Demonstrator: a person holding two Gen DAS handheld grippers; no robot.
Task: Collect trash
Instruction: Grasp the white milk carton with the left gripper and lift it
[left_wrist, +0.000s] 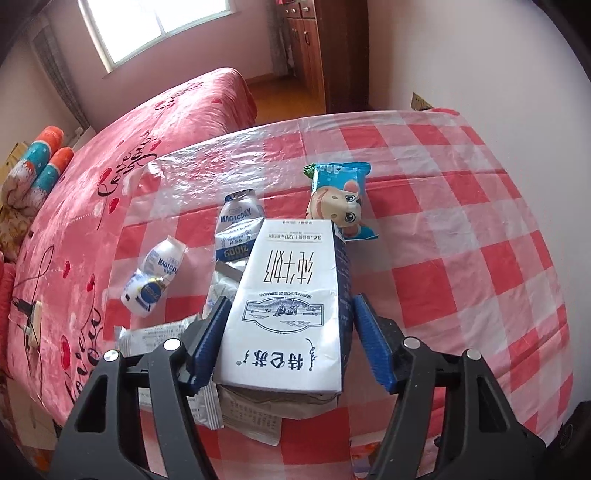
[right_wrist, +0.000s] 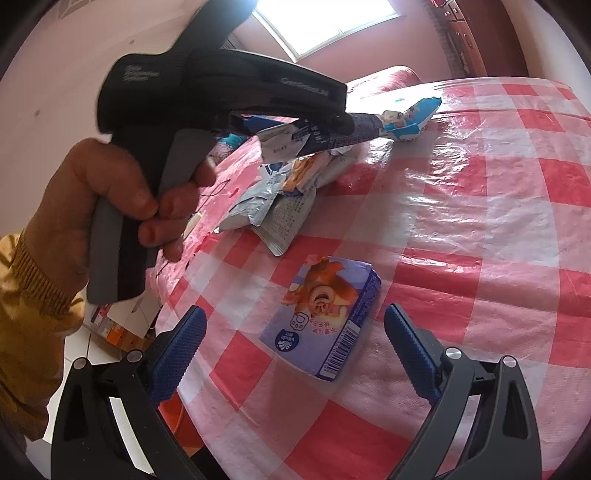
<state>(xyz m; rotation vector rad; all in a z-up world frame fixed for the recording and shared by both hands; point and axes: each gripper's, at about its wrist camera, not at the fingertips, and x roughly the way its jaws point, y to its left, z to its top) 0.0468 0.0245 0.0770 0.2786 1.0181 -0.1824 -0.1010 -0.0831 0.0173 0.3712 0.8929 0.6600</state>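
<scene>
Your left hand-held gripper (left_wrist: 288, 325) is straddling the milk carton (left_wrist: 291, 314) atop the wrapper pile (left_wrist: 251, 417) on the desk (left_wrist: 461, 258); its left pad seems touching, the right apart. Your right hand-held gripper (right_wrist: 295, 332) is hanging spread above a tissue pack (right_wrist: 325, 314).

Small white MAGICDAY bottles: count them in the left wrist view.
2. One bottle lies on its side near the table's left edge; the other bottle is crushed beside the milk carton. The trash pile may hide more.

A checked counter (right_wrist: 480, 229) carries a tissue pack (right_wrist: 325, 314) between the right tool's (right_wrist: 295, 347) fingers, wrappers (right_wrist: 273, 206) beyond
</scene>
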